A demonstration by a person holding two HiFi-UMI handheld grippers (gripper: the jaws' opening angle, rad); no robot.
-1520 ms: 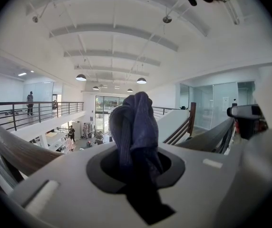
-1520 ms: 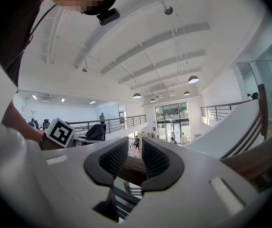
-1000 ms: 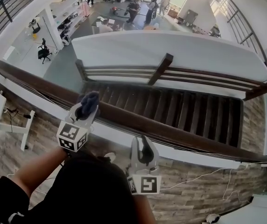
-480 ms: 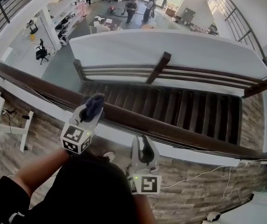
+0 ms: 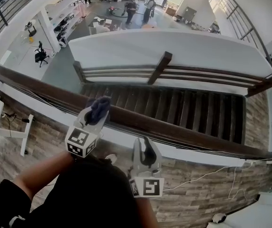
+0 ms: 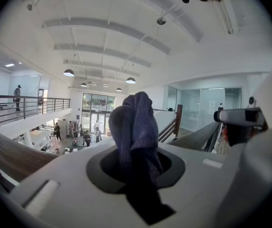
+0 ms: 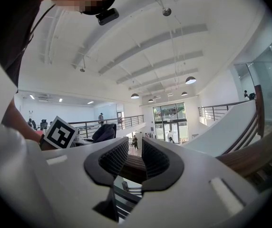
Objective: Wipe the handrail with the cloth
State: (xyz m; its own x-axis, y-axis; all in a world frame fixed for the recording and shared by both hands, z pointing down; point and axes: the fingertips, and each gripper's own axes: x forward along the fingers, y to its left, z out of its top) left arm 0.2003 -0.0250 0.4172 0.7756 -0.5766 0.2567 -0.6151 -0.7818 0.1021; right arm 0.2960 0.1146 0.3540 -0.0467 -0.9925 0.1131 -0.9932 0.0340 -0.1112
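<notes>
1. Open atrium fills the head view. A stairwell with dark steps drops away at centre, and people stand on the lower floor at the top of the frame.
2. Also in the head view, the dark wooden handrail runs with its long axis from the left edge down to the lower right.
3. Left of centre, the left gripper points up the frame across the handrail. It is clamped on a dark blue cloth, which sits bunched on top of the rail.
4. At lower centre, the right gripper also points up the frame, with its tip at the rail's near edge. Whether it touches the rail cannot be told.
5. The left gripper view shows the grip that the head view sees only from above. The cloth stands as an upright wad out of the closed jaws, its long axis vertical. The handrail stretches off at lower left and at right.
6. The right gripper view shows its ribbed jaws narrowly apart with nothing pinched. The brown handrail shows through the gap, and the left gripper with the cloth sits at middle left.
</notes>
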